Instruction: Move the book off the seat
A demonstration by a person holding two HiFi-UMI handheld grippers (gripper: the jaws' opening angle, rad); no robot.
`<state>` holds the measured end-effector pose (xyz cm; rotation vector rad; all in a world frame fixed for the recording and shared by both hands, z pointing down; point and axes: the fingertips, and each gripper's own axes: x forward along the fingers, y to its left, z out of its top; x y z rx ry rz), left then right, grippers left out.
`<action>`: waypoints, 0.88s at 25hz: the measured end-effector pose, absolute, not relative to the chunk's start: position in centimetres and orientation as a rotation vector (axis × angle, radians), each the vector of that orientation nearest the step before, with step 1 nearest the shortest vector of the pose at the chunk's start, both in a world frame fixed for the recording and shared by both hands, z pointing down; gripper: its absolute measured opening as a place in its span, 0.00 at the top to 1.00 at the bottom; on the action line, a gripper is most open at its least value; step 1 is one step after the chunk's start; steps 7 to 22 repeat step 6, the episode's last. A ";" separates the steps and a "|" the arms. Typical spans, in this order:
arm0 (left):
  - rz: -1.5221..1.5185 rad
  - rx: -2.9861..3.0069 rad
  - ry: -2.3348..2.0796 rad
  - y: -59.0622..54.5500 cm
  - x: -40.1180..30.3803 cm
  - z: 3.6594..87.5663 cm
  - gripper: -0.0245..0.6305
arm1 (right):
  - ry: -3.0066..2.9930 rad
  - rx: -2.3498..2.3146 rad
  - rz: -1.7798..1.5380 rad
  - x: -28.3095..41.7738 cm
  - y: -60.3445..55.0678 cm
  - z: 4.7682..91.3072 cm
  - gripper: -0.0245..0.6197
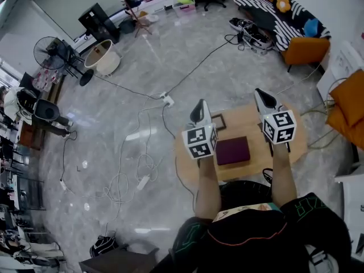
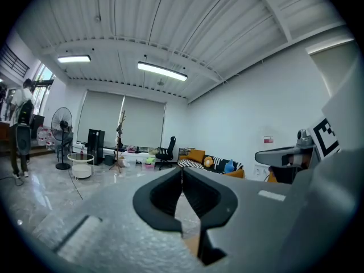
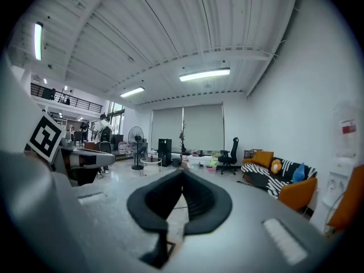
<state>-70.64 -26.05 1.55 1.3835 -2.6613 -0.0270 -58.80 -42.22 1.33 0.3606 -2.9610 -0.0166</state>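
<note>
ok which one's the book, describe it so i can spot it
Find the light wooden seat in front of the person. The book lies flat on it. It is solid dark maroon, unlike the smaller dark-framed square beyond it.

I can read nothing: the red wall sign [image 2: 268,139] right of my left tongs [image 2: 182,171] is too small.

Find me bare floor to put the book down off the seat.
Bare floor beyond the seat, between the black cable and the orange chair. Left of the seat, looped cables and a power strip crowd the floor.
</note>
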 end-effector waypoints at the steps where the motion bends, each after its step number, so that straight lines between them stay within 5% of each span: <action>1: -0.028 1.388 -2.667 -26.2 -70.4 1.5 0.94 | -2.966 0.361 -0.026 -58.7 -42.3 1.3 0.96; 22: -0.034 1.356 -2.733 -27.1 -69.8 0.1 0.94 | -2.989 0.383 -0.067 -58.5 -43.9 -0.5 0.96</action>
